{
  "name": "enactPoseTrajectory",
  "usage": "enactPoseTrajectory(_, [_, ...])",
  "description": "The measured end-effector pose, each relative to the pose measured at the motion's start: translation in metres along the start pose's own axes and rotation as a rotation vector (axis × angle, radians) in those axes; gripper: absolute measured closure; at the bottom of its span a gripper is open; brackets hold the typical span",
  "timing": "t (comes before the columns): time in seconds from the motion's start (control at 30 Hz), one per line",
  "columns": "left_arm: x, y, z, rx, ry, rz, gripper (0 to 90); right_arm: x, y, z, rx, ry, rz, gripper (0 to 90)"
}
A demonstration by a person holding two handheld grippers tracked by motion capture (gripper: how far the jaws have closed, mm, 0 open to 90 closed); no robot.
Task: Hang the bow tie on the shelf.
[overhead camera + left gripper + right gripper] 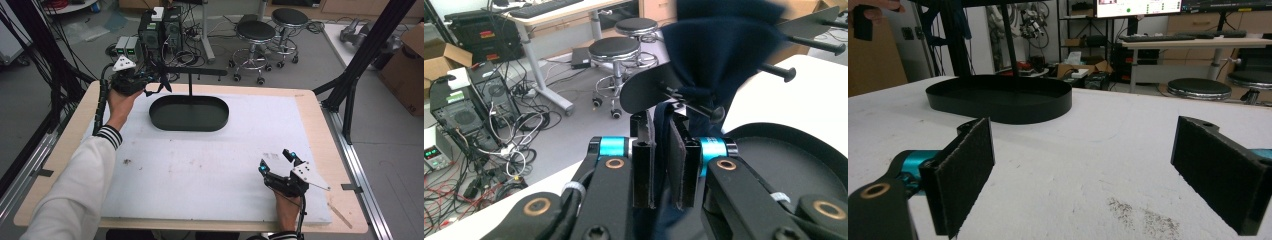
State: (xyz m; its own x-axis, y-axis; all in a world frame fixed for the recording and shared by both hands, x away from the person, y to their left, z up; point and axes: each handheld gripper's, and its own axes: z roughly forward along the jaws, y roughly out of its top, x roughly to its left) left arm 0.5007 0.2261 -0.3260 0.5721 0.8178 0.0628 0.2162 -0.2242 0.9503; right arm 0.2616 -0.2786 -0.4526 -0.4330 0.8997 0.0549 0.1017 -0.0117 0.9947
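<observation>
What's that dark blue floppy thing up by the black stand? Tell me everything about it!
The dark blue cloth looks soft and matte, like knit fabric. It is draped over the pegs of the black stand, bunched in folds, with a strip hanging down between the left gripper's black jaws, which stand close around it. It hangs above the black oval tray.

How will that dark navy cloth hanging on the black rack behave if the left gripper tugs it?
The dark navy cloth drapes in soft folds, so it is probably floppy and light. It may snag on the rack's black pegs. The left gripper holds its lower edge between narrow jaws.
</observation>
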Motion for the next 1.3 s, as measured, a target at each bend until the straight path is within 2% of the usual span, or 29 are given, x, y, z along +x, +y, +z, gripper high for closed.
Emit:
enactPoseTrajectory(0.13, [0.001, 0.0, 0.0, 0.004, 0.003, -0.001, 76.8, 0.0, 0.0, 0.0, 0.0, 0.001, 0.001, 9.3])
enactPoseTrajectory(0.27, [0.002, 0.0, -0.002, 0.009, 0.011, -0.012, 68.7, 0.0, 0.0, 0.0, 0.002, 0.0, 0.006, 9.3])
enactPoseTrajectory(0.37, [0.003, -0.001, -0.003, 0.038, 0.018, -0.034, 56.8, 0.0, 0.0, 0.0, 0.0, 0.0, 0.003, 9.3])
enactPoseTrajectory(0.53, [0.002, -0.002, -0.008, 0.096, 0.023, -0.005, 36.2, 0.0, 0.0, 0.0, -0.001, 0.001, 0.002, 9.3])
enactPoseTrajectory(0.57, [0.001, -0.002, -0.01, 0.087, 0.014, -0.003, 32.4, 0.0, 0.0, 0.0, 0.002, 0.004, 0.008, 9.3])
enactPoseTrajectory(0.67, [0.0, -0.006, -0.02, 0.065, 0.006, 0.014, 29.5, -0.001, 0.0, 0.0, 0.001, 0.008, 0.012, 9.3])
enactPoseTrajectory(0.73, [0.002, -0.009, -0.027, 0.063, -0.009, -0.001, 28.5, -0.001, 0.0, -0.001, 0.003, 0.008, 0.019, 9.3])
enactPoseTrajectory(0.8, [0.003, -0.013, -0.035, 0.035, -0.016, -0.008, 25.5, -0.001, 0.0, 0.0, 0.001, 0.007, 0.004, 9.3])
enactPoseTrajectory(0.87, [0.003, -0.018, -0.045, 0.001, -0.034, -0.04, 24.9, 0.0, 0.0, 0.0, 0.003, 0.009, 0.006, 9.3])
enactPoseTrajectory(0.97, [0.0, -0.026, -0.061, -0.025, -0.042, -0.037, 21.1, -0.001, 0.0, 0.0, -0.001, 0.006, 0.0, 9.3])
enactPoseTrajectory(1.03, [-0.004, -0.033, -0.072, -0.016, -0.038, -0.031, 20.1, 0.0, 0.0, -0.001, 0.0, 0.006, 0.005, 9.3])
enactPoseTrajectory(1.1, [-0.007, -0.04, -0.084, -0.026, -0.053, -0.04, 18.0, 0.0, 0.0, -0.001, 0.0, 0.005, 0.004, 9.3])
enactPoseTrajectory(1.17, [-0.011, -0.048, -0.096, -0.055, -0.053, -0.041, 17.5, 0.0, 0.0, -0.001, -0.001, 0.004, 0.005, 9.3])
enactPoseTrajectory(1.3, [-0.021, -0.065, -0.119, -0.127, -0.074, -0.068, 12.9, 0.0, 0.0, -0.001, 0.0, 0.0, 0.013, 9.3])
